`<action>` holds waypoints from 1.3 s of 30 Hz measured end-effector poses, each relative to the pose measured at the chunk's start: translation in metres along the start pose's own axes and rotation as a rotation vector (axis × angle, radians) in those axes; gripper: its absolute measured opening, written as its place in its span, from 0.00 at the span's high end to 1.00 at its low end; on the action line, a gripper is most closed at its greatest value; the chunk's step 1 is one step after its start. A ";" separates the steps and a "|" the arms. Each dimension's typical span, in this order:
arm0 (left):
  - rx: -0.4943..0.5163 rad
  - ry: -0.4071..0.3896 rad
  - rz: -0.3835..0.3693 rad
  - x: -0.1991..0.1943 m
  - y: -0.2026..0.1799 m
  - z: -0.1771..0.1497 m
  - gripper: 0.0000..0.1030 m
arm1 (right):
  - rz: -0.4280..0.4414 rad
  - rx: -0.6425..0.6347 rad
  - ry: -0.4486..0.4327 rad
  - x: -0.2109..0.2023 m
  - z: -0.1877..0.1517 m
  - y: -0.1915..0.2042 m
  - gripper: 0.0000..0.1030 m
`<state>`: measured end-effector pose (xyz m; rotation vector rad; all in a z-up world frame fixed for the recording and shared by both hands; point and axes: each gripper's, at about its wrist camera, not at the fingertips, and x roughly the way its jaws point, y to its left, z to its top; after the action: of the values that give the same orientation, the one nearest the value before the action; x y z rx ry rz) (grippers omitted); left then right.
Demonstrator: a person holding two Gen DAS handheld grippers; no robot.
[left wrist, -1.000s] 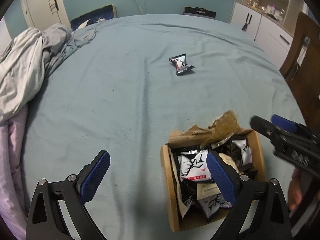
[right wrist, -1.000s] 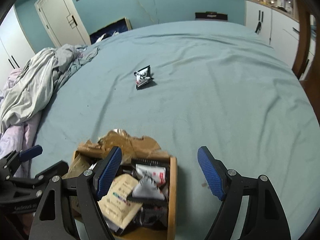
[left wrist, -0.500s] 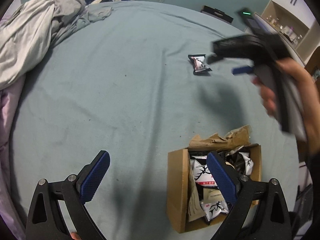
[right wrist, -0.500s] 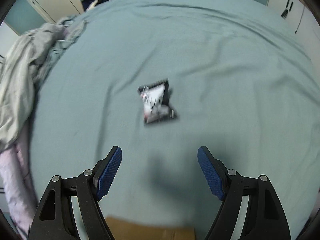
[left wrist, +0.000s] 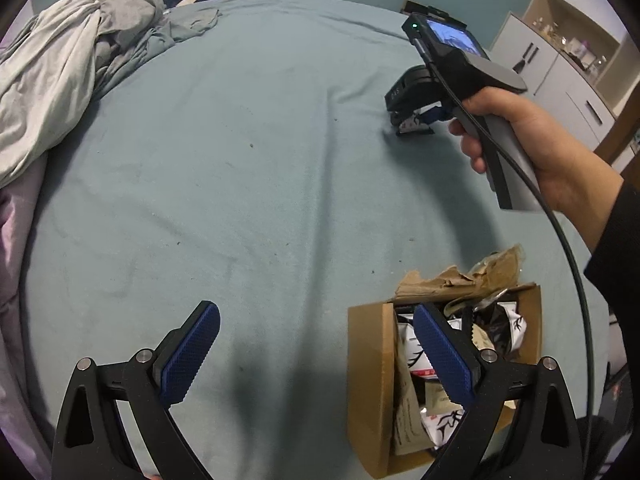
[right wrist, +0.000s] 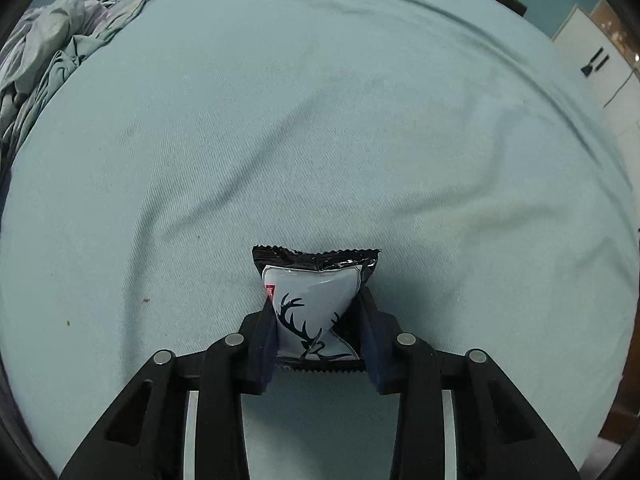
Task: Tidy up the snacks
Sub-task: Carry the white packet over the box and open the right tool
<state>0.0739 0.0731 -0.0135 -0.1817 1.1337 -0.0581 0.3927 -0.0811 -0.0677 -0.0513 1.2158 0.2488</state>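
A: The snack packet (right wrist: 314, 312), black and white with an antler drawing, sits between the two pads of the right gripper (right wrist: 316, 332), pressed in at its waist by both. Half a second ago that packet lay loose ahead of wide-spread fingers; now they have closed onto it.

B: And from the other camera?

A: In the left wrist view the right gripper (left wrist: 414, 118) is down on the teal bedsheet (left wrist: 240, 160), far across the bed, with the packet (left wrist: 412, 123) just peeking out under its black head. The person's hand (left wrist: 520, 140) wraps the grey handle. A moment earlier that tool was blurred in the air near the packet; a second ago it was beside the box.

B: Is the packet off the sheet?

A: Cannot tell. Its lower edge lies at the sheet's surface between the fingers, and its crimped top edge sticks out past the fingertips.

B: The left gripper?

A: The left gripper (left wrist: 316, 344) is spread wide and holds nothing, same as before. Its right pad overlaps the cardboard box (left wrist: 370, 380), which holds more packets with the same antler mark, torn brown paper at its far rim.

B: Anything else?

A: Crumpled grey bedding (left wrist: 60, 76) heaped at the far left.
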 end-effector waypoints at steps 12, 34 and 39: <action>0.115 -0.086 0.098 -0.018 -0.018 -0.012 0.04 | 0.059 -0.108 -0.234 -0.140 -0.125 -0.015 0.69; 0.324 -0.209 0.223 -0.053 -0.060 -0.059 0.04 | 0.193 0.073 -0.190 -0.197 -0.279 -0.003 0.69; 0.325 -0.206 0.251 -0.048 -0.057 -0.057 0.04 | 0.197 0.107 -0.215 -0.198 -0.287 -0.005 0.67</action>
<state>0.0044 0.0173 0.0160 0.2393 0.9192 0.0001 0.0657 -0.1678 0.0160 0.1847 1.0184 0.3521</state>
